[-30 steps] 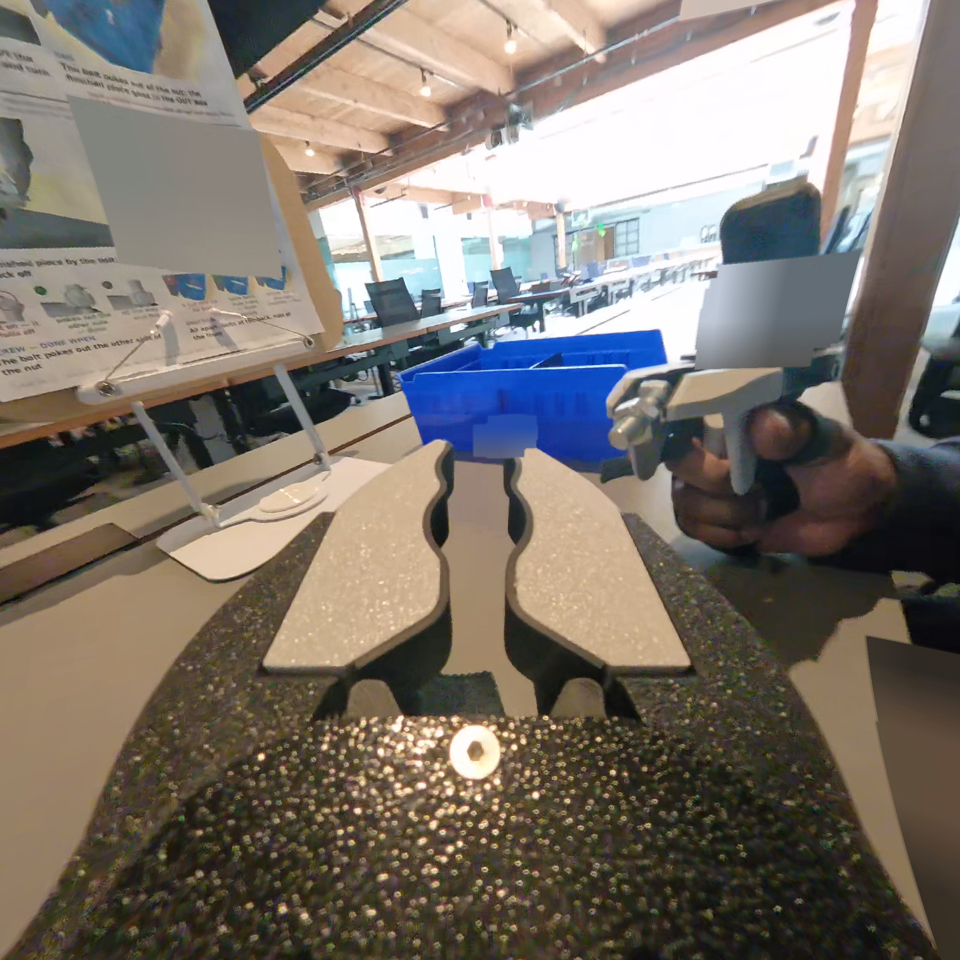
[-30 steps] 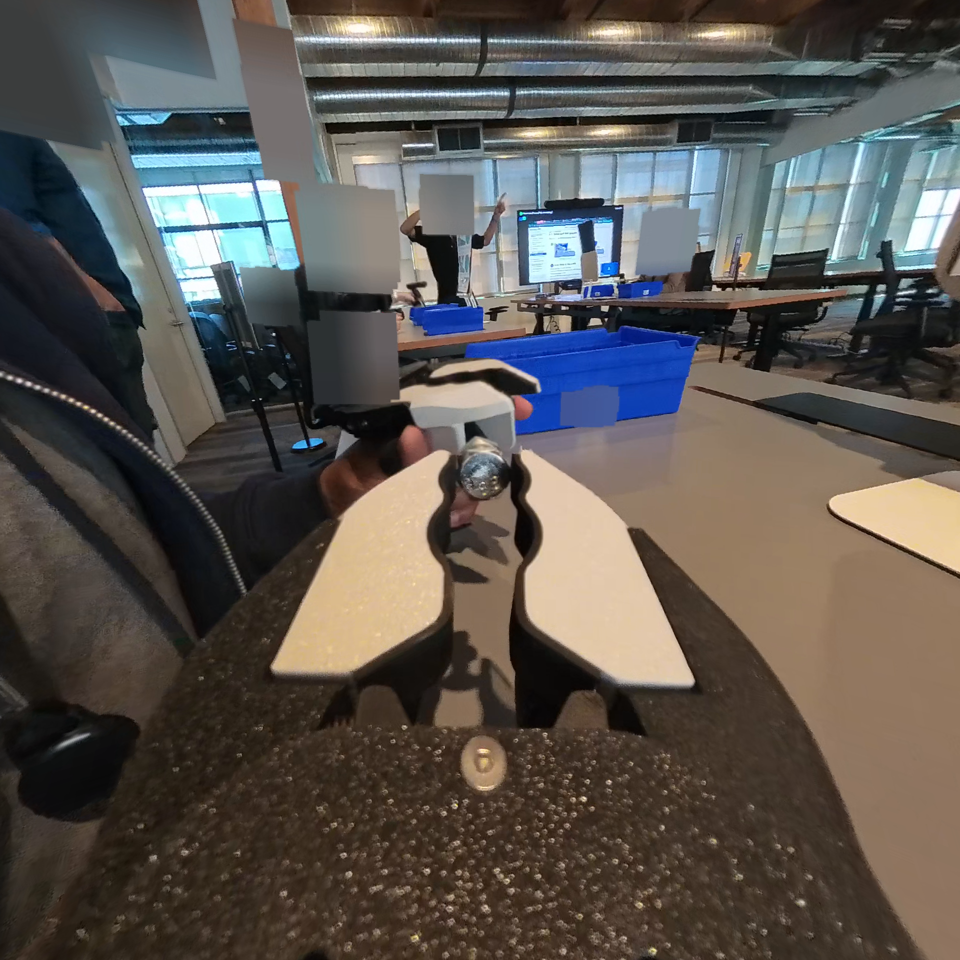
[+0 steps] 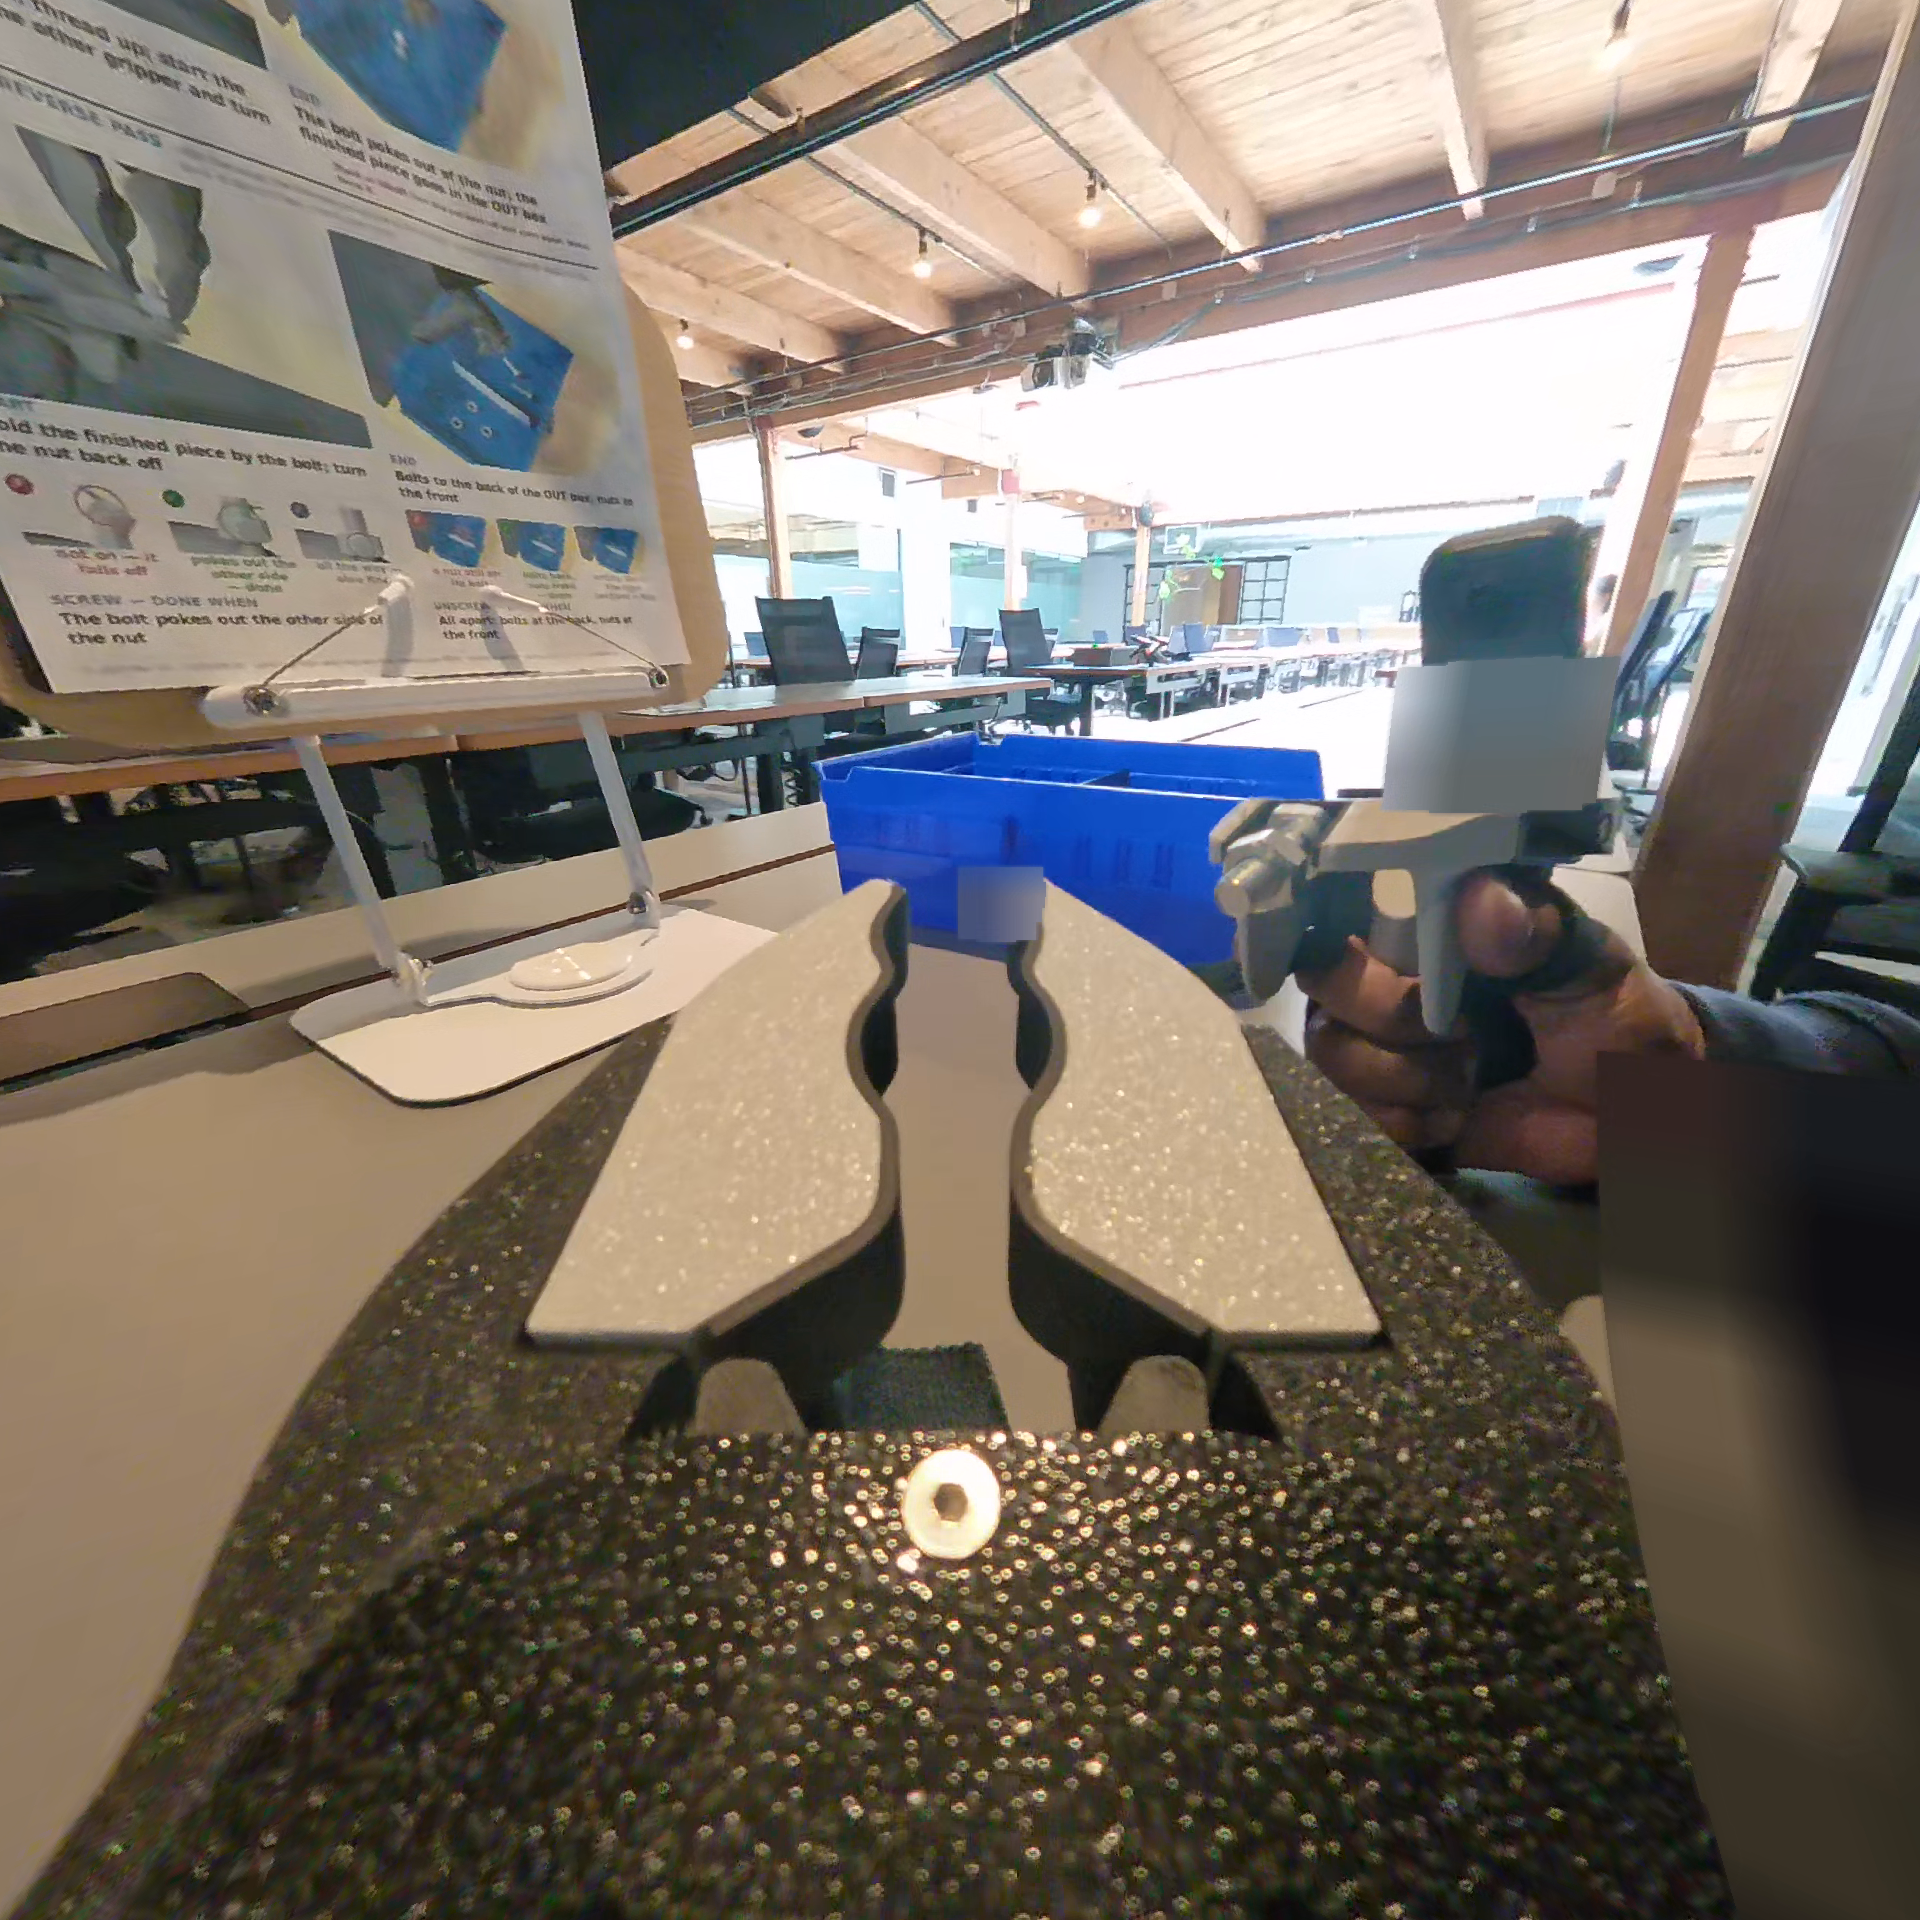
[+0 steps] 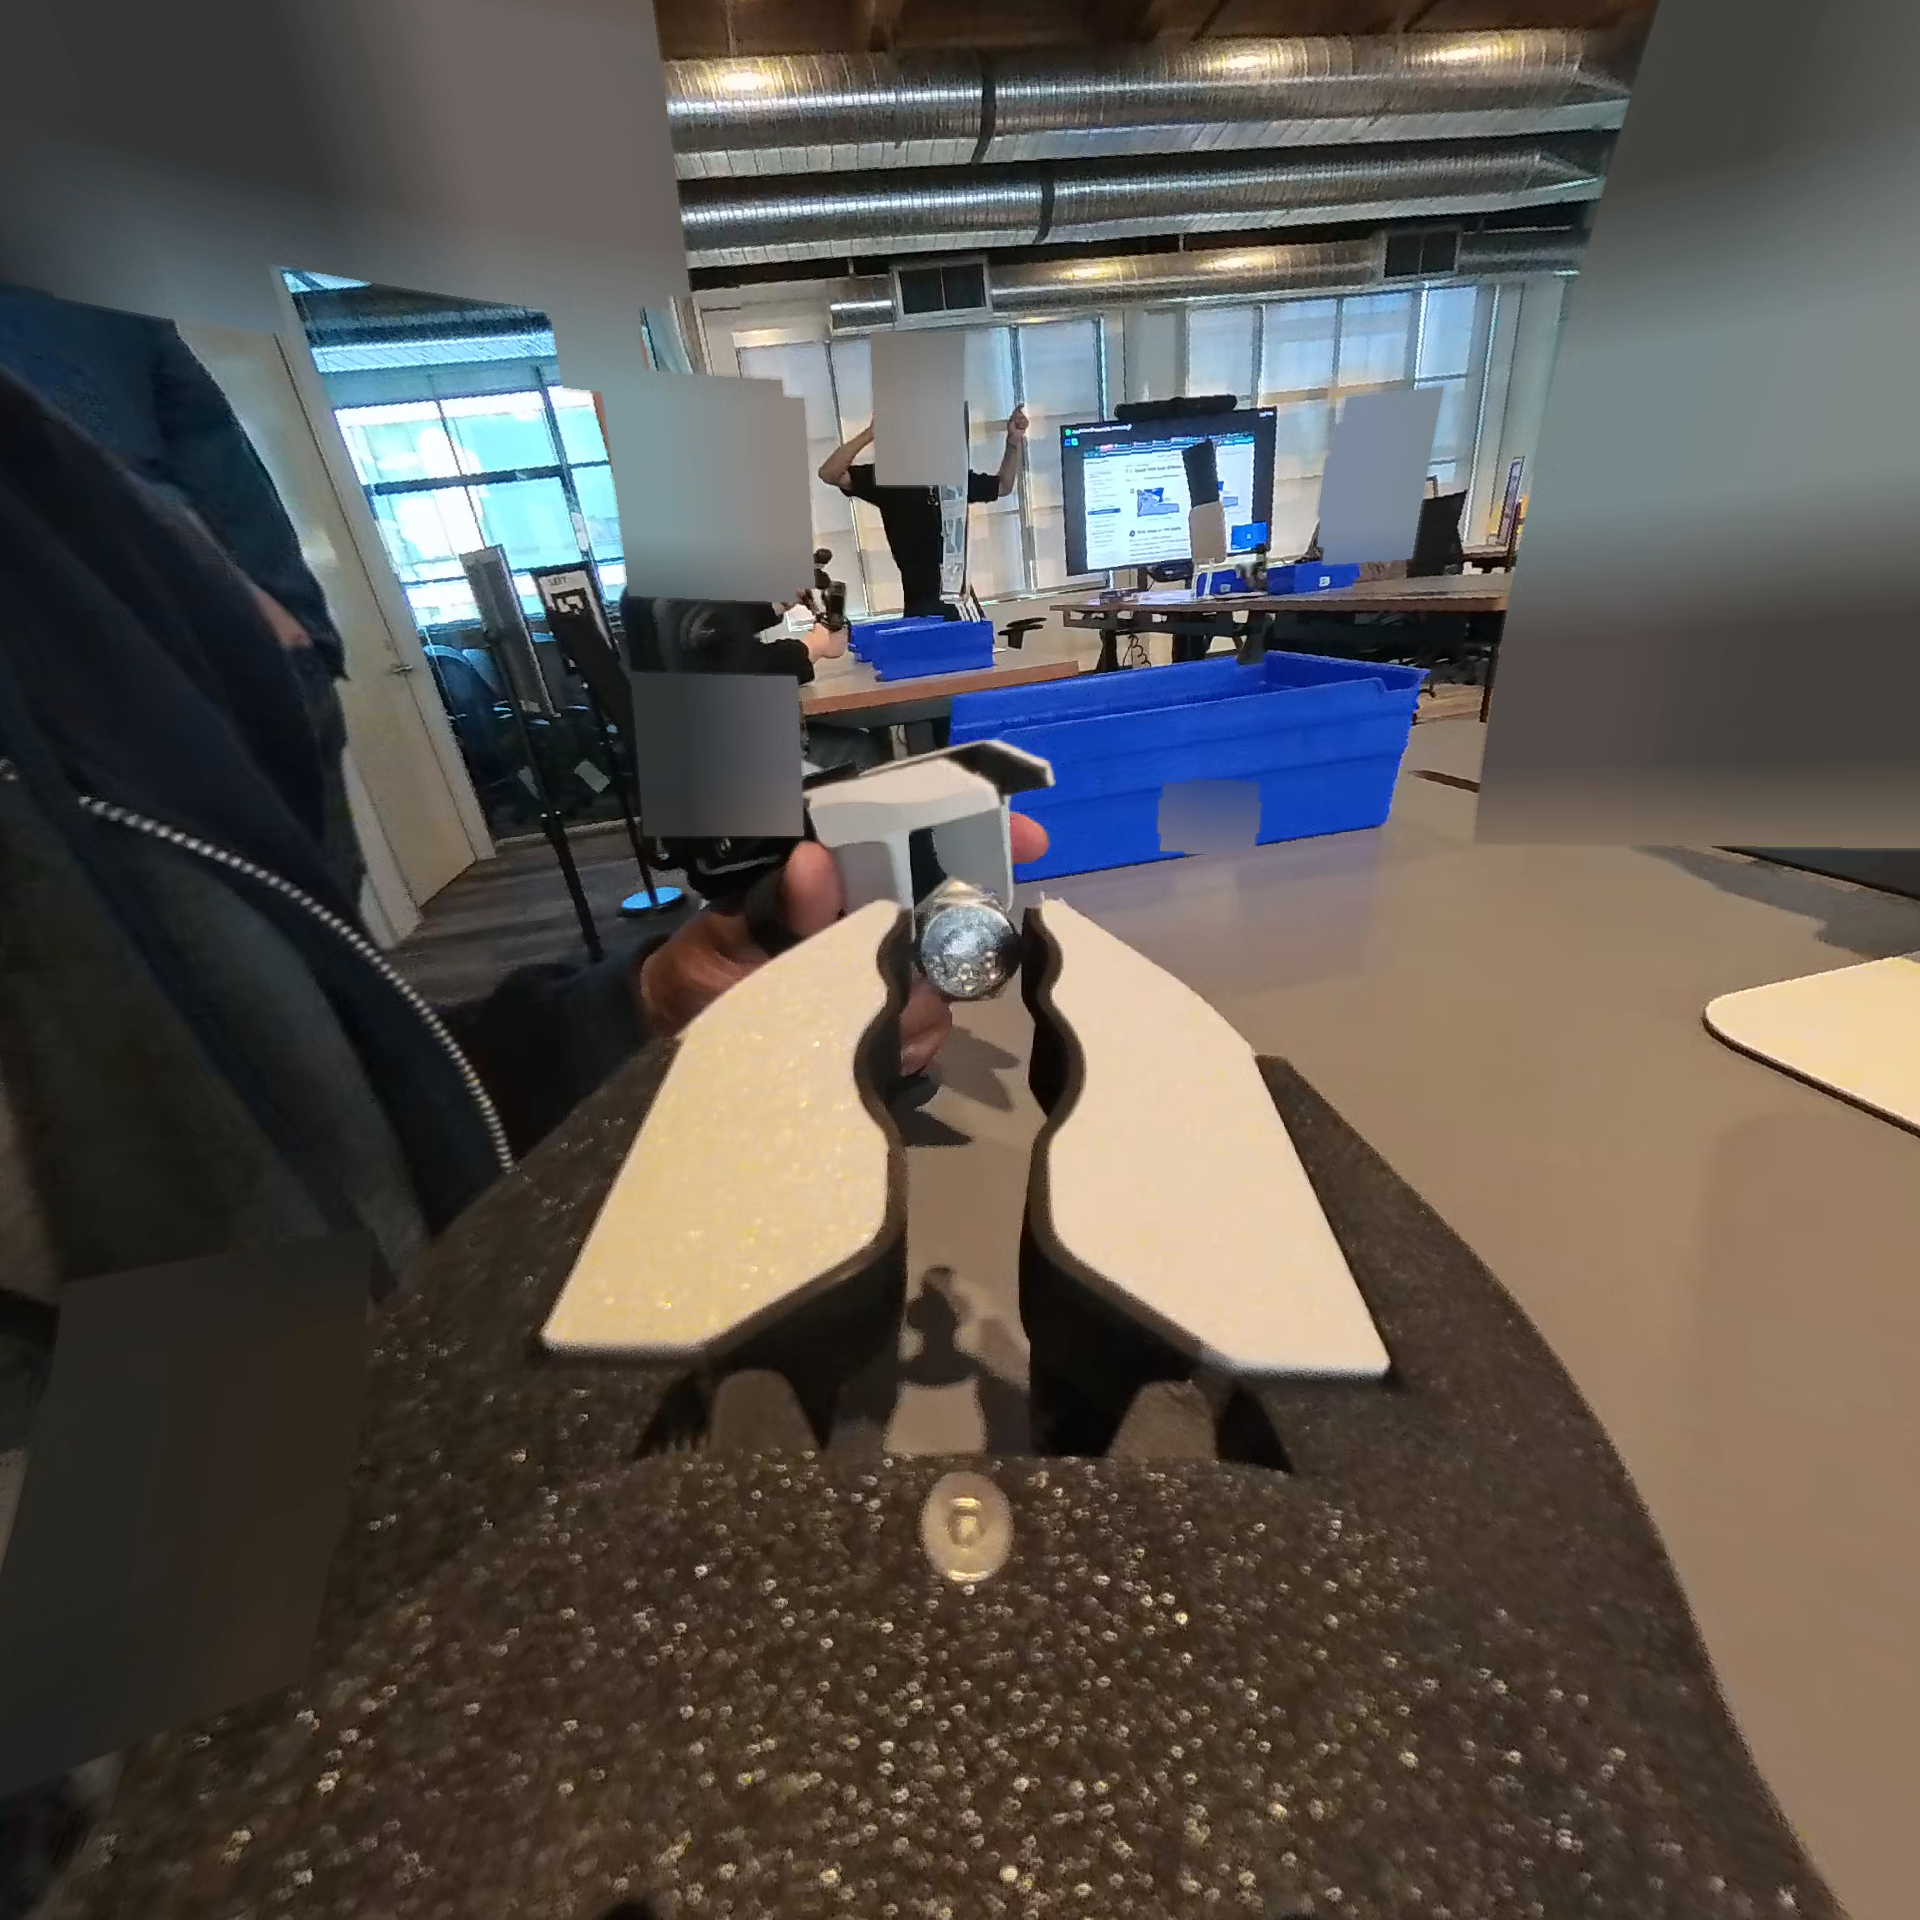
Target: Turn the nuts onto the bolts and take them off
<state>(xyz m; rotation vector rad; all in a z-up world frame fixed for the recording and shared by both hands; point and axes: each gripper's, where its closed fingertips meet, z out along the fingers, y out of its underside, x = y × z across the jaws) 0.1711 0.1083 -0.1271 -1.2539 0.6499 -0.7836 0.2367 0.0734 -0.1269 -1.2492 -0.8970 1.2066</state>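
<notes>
My right gripper (image 4: 961,925) is shut on a silver bolt (image 4: 966,951), whose round end faces the right wrist camera between the fingertips. In the left wrist view the right gripper (image 3: 1252,883) is at the right, held by a hand and pointing left. It holds the bolt (image 3: 1244,896) with a nut (image 3: 1288,831) on it. My left gripper (image 3: 966,914) is open with a narrow gap and empty, above the grey table (image 3: 208,1195). It also shows in the right wrist view (image 4: 1013,821), just behind the bolt.
A blue bin (image 3: 1039,831) stands on the table past both grippers and also shows in the right wrist view (image 4: 1195,748). A white stand (image 3: 468,997) with an instruction sheet is at the left. A wooden post (image 3: 1787,623) is at the right. People stand far back. About 8 cm separates my left fingertips from my right.
The left gripper has shifted slightly, so the instruction stand looks closer. The right gripper still holds the bolt in about the same place.
</notes>
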